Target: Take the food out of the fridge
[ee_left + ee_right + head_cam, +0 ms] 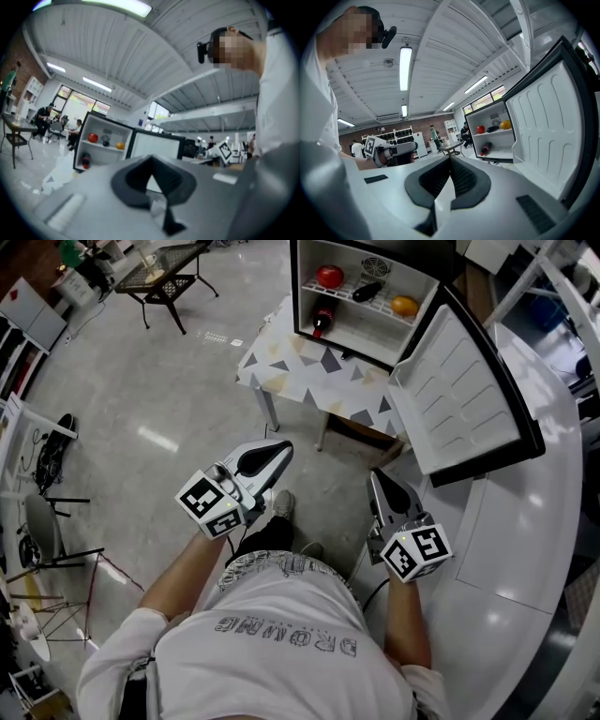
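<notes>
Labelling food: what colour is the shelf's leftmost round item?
The round item is red; head view shows it best.

A black table (171,279) stands across from a white counter (525,559).

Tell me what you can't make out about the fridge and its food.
The dark item on the upper shelf, between the red item and the orange one: too small in every view to name.
The lower-shelf item: red and black, perhaps a bottle; too small to be sure.
The fridge: its top is cut off by the head view's upper edge.
The door: its outer face is turned away in all views.
</notes>
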The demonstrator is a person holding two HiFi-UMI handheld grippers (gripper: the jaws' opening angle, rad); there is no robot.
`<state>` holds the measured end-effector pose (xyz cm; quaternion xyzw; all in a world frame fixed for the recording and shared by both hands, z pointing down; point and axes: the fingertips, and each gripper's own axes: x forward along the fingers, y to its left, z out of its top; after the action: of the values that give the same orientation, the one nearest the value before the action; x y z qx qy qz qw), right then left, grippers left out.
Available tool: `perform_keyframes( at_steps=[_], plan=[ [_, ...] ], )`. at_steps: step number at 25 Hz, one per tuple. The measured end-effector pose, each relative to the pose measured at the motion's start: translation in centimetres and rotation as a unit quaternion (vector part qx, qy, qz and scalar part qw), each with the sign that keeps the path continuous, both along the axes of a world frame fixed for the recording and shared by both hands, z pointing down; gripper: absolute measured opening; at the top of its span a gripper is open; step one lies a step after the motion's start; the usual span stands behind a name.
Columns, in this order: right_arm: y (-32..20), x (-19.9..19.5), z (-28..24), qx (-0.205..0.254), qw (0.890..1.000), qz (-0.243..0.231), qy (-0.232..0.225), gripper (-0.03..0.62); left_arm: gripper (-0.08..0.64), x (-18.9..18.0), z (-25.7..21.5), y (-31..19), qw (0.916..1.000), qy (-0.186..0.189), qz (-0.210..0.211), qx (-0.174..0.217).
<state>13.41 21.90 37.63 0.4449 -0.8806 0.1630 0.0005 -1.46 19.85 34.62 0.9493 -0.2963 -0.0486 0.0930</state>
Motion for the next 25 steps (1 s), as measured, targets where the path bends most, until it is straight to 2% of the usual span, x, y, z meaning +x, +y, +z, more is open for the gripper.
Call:
perform_keyframes(
  at_steps=[6,15,25],
  plan=[
    [-3.6,-1.1,0.8,-0.007,1.0,0.005,0.0,-0.011,0.009,-1.2,0.6,-3.9,1.0,0.003,0.003,-0.005],
    [-12.6,-3.6,2.1,-0.019,1.0,0.023,-0.006,-0.011,0.009,-2.7,1.7,-13.5,0.9995,0.0,0.029,-0.011],
    [-21.8,-6.0,1.8,-0.023,0.999,0.034,0.008,-0.011,0.008,-4.6,2.3,-23.0,0.9991,0.003,0.04,-0.016]
  ],
)
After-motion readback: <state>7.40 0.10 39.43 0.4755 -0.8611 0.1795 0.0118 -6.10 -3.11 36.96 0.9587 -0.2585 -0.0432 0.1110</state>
